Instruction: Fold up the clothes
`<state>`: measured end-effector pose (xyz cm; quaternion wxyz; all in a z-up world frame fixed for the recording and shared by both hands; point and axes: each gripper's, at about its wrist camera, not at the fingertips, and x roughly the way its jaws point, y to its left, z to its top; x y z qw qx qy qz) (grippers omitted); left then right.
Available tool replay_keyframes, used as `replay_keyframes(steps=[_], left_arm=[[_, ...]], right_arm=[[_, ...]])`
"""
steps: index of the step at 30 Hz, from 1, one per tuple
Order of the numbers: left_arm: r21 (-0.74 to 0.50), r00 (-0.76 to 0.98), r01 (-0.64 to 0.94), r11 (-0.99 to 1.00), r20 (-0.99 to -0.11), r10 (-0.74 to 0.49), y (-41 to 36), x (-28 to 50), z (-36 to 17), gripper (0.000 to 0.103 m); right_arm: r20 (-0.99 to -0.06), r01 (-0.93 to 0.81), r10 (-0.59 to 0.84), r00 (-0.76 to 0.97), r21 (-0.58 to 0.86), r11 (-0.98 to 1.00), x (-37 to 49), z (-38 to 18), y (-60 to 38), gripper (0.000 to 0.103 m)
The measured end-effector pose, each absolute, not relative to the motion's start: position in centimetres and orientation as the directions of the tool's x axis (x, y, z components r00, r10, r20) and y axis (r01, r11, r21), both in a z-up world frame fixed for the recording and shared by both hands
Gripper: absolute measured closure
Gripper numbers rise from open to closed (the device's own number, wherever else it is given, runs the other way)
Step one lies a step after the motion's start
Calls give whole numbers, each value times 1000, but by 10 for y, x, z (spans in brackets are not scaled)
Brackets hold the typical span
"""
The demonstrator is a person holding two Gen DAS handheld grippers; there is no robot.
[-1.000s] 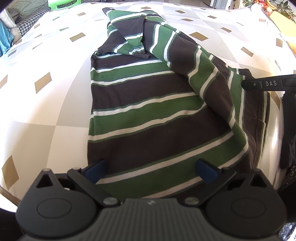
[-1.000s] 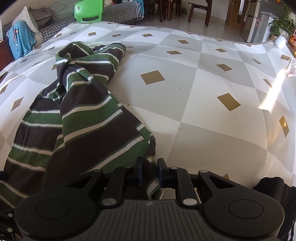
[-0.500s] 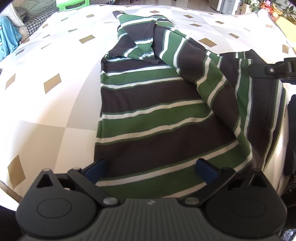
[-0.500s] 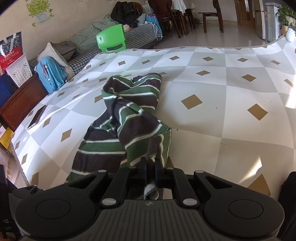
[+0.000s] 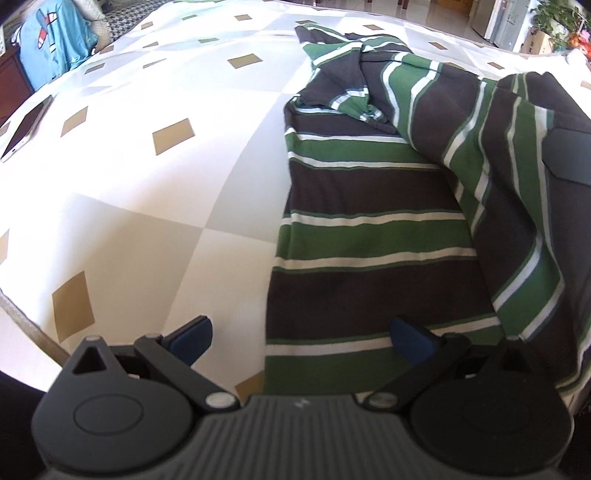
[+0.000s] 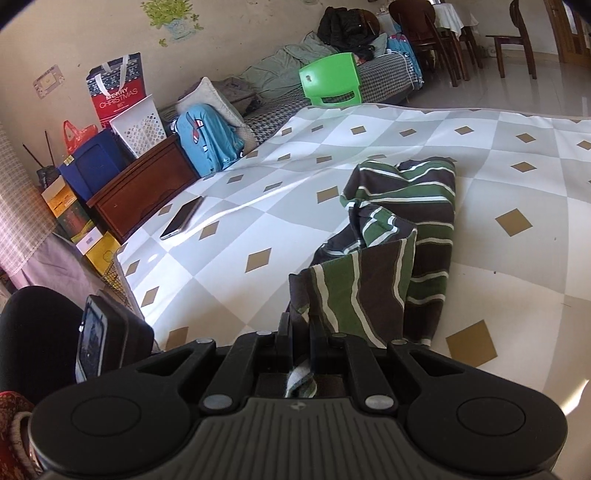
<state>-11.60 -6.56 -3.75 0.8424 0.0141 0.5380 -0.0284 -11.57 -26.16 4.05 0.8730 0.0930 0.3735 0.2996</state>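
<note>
The striped shirt [image 6: 388, 258] is clamped at its edge by the right gripper [image 6: 300, 328] and held up off the patterned cloth [image 6: 258, 206]. The left gripper [image 5: 299, 338] is held spread wide above the hem, with nothing gripped.

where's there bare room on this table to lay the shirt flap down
Bare cloth lies between the shirt and the phone at the table's far edge, and more beyond the shirt toward the sunlit side. It is crowded only under the right gripper, where lifted fabric hangs.

Home living room, cluttered sofa [image 6: 295, 85], dining chairs [image 6: 428, 33], Christmas gift bag [image 6: 118, 88]
</note>
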Motion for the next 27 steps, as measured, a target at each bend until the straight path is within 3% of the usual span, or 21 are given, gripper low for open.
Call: replay_keyframes(steps=[10,20,22,24,27], left_arm=[[54,492,-148,988,-862,121,-20,-121,-21,0],[56,512,-314,948,-831,219,22,-123,-13,0],[61,522,-320,945,-822,230,23,-123,-10,0],[63,527,-314,947,-818,229,22,-123,-8,0],[65,536,-296,953,-815,222,16,-122,-6,0]], right_arm=[[-629,-555,655,420,393,733,-123,21,-216,93],[-715,-657,631,301,324,681,-135,-15,-177,89],[-726,-662,631,272,335,671,-136,-22,-173,79],[-726,-670,647,234,362,648,-136,-25,-171,77],[-722,-694,666,189,382,611,-139,-21,-170,62]])
